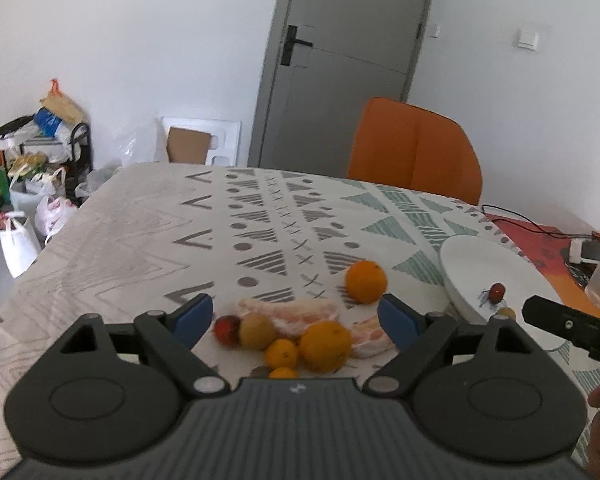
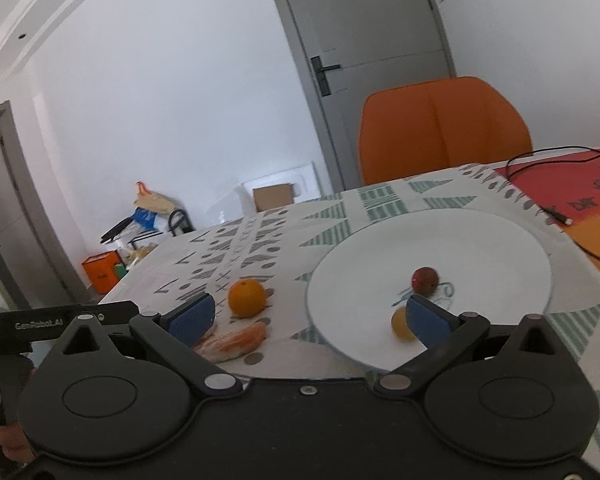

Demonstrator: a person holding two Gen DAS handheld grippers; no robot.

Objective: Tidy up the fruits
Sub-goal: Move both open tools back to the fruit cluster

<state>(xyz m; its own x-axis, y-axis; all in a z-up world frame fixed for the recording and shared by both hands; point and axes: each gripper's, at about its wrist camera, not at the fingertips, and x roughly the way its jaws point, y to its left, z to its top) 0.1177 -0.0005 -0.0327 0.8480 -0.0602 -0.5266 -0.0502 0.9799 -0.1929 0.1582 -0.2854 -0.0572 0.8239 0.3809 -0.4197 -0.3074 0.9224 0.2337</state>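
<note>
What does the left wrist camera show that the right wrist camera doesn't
Only the left wrist view shows the fruit cluster near its open left gripper: a red fruit, a yellowish fruit, a big orange and two small oranges.

Only the right wrist view shows the full white plate, with the open right gripper above its edge.

Both show the lone orange, pomelo segments, the plate's dark red fruit, the small yellow fruit and the orange chair.
</note>
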